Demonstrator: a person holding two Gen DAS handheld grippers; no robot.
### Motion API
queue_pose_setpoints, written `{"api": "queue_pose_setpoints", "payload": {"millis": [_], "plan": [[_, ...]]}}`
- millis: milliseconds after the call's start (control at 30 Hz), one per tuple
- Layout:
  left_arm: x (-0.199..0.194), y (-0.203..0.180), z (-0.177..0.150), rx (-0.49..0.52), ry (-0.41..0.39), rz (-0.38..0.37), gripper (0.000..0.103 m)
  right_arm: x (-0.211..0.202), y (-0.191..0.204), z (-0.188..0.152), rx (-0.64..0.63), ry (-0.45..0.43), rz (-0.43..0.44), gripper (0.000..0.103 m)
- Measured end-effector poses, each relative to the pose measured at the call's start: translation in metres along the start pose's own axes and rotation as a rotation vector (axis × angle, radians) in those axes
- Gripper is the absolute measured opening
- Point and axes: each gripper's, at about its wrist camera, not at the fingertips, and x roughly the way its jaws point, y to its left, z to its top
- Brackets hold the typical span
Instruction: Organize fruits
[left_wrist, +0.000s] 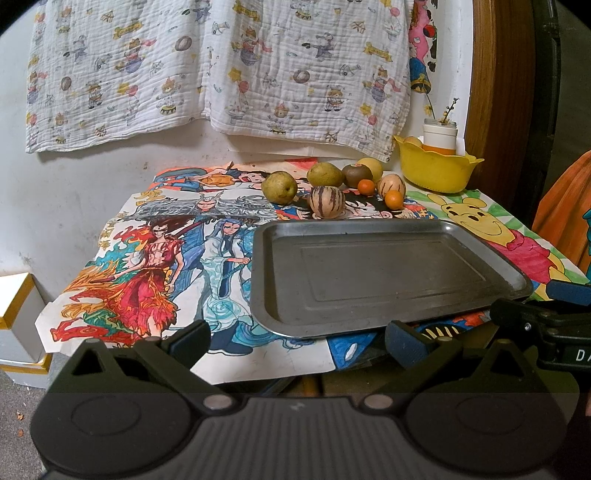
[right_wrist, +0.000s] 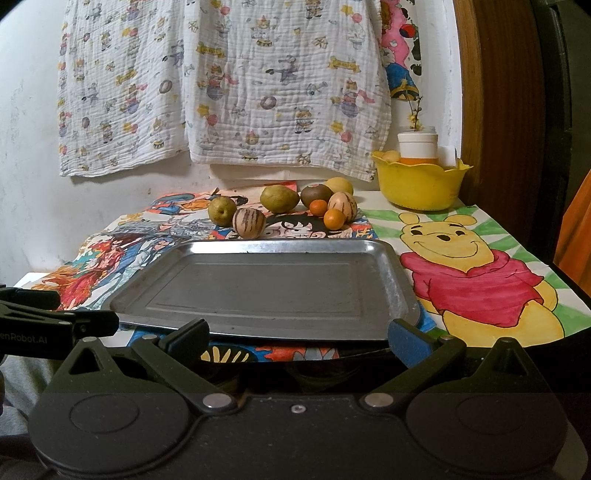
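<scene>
An empty metal tray (left_wrist: 280, 266) (right_wrist: 391, 273) lies on the table. Behind it sit several fruits: two green pears (left_wrist: 279, 187) (right_wrist: 279, 198), two striped melons (left_wrist: 327, 202) (right_wrist: 249, 222), a brown kiwi (left_wrist: 357, 175) (right_wrist: 316, 194), a yellow fruit (left_wrist: 371, 167) (right_wrist: 339, 184) and two small oranges (left_wrist: 393, 199) (right_wrist: 334, 218). My left gripper (left_wrist: 297, 341) is open and empty at the tray's near edge. My right gripper (right_wrist: 297, 338) is open and empty, also at the tray's near edge. Each gripper shows at the side of the other's view.
A yellow bowl (left_wrist: 436, 173) (right_wrist: 417, 186) with a jar stands at the back right. Colourful drawings cover the table (right_wrist: 480, 273). A printed cloth (left_wrist: 221, 74) hangs on the wall. A white box (left_wrist: 18, 325) stands at the left, below table height.
</scene>
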Motion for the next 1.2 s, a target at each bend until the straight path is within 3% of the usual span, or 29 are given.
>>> {"api": "queue_pose_setpoints", "payload": {"millis": [1200], "plan": [[0.013,0.02,0.012,-0.049,0.024,-0.011,0.103,0.002,-0.001,0.005,-0.001,-0.051,0.006,0.103]]}}
